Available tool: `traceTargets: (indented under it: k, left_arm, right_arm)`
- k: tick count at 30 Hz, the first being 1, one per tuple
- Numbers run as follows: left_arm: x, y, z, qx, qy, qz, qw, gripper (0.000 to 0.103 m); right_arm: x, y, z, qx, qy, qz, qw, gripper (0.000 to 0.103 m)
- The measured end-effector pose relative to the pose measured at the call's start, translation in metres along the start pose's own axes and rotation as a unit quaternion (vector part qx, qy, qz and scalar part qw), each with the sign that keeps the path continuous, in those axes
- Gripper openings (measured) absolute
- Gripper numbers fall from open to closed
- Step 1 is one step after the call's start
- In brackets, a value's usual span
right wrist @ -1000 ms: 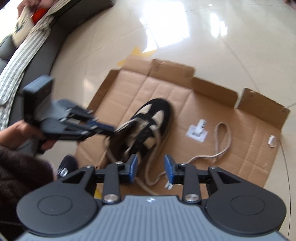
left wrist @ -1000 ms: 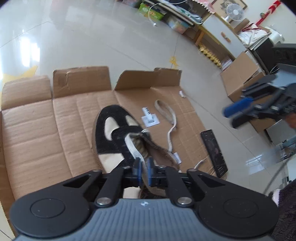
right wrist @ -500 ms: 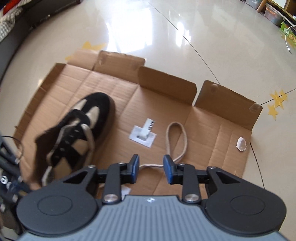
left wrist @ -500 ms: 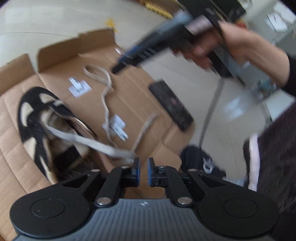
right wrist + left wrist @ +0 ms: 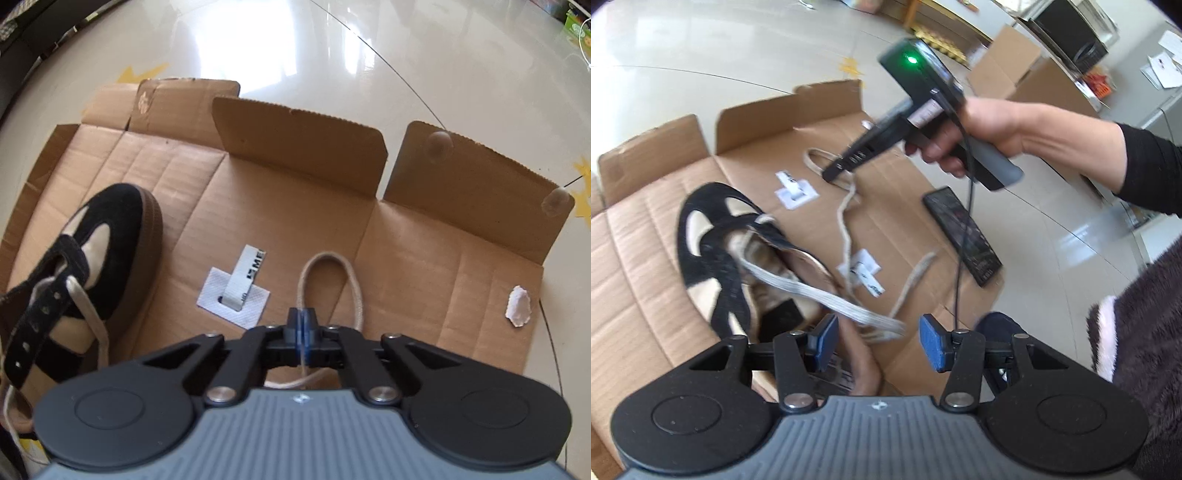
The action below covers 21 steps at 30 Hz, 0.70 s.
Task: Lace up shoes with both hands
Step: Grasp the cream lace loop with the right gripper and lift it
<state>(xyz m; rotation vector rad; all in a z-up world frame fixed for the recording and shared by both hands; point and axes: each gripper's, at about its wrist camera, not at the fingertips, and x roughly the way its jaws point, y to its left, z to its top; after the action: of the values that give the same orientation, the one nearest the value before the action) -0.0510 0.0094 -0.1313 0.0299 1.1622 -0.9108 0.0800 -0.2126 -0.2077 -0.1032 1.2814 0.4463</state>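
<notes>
The right gripper (image 5: 302, 320) has its pads pressed together on the lace (image 5: 325, 275), pinching one leg of the loop that lies on the cardboard (image 5: 424, 266) just ahead of it. From the left wrist view the same gripper (image 5: 831, 173) points steeply down at that loop, held in a hand (image 5: 990, 125).

The left gripper (image 5: 875, 341) is opening; its blue pads (image 5: 932, 347) stand apart, and the flat end of the lace (image 5: 827, 295) lies loose between and just in front of them, not pressed by either. That strand runs back into the shoe (image 5: 716, 251), which lies on the cardboard to the left, toe pointing away, with the lace through only the front eyelets as far as can be told.

Risks, as a judgement: the right grip sits mid-loop, not at the tip, so lifting may drag slack through the eyelets or tug the shoe sideways, since nothing holds it down. With the left pads off the lace, that end may slip back or fall out of reach. The paper tags (image 5: 866, 273) beside the lace, and the phone (image 5: 964, 236) near the cardboard's edge, could snag or be swept
</notes>
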Motion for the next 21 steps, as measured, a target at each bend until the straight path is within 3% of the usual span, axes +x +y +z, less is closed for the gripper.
traceTargets:
  k: [12,16,21]
  left_arm:
    - [-0.021,0.039,0.038,-0.031,-0.062,0.084,0.9941,0.05]
    - [-0.022,0.051,0.049,-0.058,-0.09,0.072,0.9917,0.05]
    - [-0.02,0.054,0.06,-0.089,-0.116,0.021,0.989,0.05]
  right_arm:
    - [-0.086,0.037,0.044,0.032,-0.086,0.13,0.987,0.001]
    - [-0.095,0.053,0.051,0.045,-0.094,0.177,0.979,0.001]
    - [-0.095,0.068,0.055,0.061,-0.094,0.213,0.971,0.001]
